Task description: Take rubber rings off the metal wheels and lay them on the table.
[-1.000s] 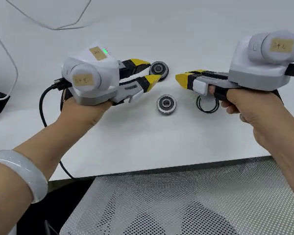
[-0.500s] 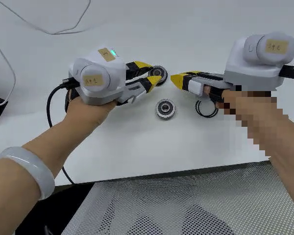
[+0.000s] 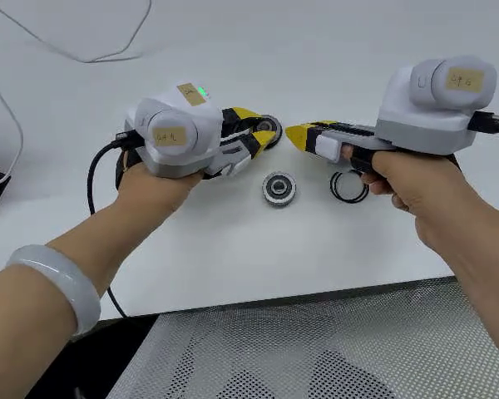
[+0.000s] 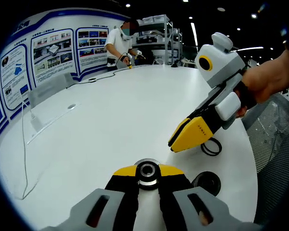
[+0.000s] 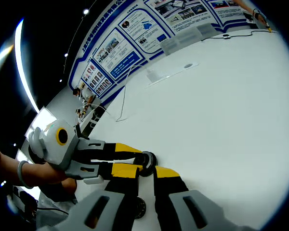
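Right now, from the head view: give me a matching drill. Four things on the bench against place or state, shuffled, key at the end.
Things
1. far metal wheel
2. near metal wheel
3. rubber rings
4. right gripper

Place or state
A. shut, holding nothing
B. loose on the table, under the right gripper
C. held in the left gripper
D. alone on the table, between the two grippers

Pairs: 1-C, 2-D, 3-B, 4-A
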The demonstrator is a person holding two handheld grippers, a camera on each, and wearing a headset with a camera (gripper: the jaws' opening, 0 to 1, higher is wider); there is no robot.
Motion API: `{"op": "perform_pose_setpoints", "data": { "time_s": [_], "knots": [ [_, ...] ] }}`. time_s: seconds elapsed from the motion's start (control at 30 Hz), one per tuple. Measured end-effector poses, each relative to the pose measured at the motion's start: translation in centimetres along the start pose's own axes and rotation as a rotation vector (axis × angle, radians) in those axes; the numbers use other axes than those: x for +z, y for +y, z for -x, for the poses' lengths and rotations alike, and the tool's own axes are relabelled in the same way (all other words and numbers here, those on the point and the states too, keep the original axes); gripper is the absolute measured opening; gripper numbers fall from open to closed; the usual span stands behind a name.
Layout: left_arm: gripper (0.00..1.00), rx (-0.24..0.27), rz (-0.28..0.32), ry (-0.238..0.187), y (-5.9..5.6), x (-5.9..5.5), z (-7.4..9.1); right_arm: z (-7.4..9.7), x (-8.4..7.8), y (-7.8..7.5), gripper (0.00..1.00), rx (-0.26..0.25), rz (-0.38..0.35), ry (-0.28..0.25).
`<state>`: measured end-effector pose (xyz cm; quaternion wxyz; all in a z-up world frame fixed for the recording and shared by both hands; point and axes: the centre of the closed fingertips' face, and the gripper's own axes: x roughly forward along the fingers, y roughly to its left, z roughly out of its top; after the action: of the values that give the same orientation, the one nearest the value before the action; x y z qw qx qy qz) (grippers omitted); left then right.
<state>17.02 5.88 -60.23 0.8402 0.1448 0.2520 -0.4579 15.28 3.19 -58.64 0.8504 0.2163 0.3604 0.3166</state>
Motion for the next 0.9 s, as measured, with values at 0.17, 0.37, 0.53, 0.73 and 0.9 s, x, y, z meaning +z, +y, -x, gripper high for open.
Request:
{"op": "perform_pose_setpoints", "data": {
  "time_s": [0.17, 0.37, 0.53, 0.73, 0.9],
  "knots": [
    [0.14, -0.003, -0.004, 0.001, 0.1, 0.0, 0.0, -0.4, 0.2, 0.0, 0.13, 0.012, -0.013, -0.005],
    [0.14, -0.005, -0.002, -0.002, 0.1, 0.0, 0.1, -1.2, 0.1, -0.4, 0.12, 0.014, -0.026, -0.006],
    [0.14, -0.008, -0.003, -0.004, 0.0, 0.0, 0.1, -1.9, 0.0, -0.9, 0.11, 0.017, -0.072, -0.014],
    [0.14, -0.011, -0.002, -0.007, 0.0, 0.0, 0.1, -2.5, -0.2, -1.3, 0.10, 0.032, -0.128, -0.011],
    [0.14, -0.011, -0.001, -0.010, 0.0, 0.0, 0.1, -2.7, -0.5, -1.4, 0.11, 0.043, -0.170, -0.012]
  ]
}}
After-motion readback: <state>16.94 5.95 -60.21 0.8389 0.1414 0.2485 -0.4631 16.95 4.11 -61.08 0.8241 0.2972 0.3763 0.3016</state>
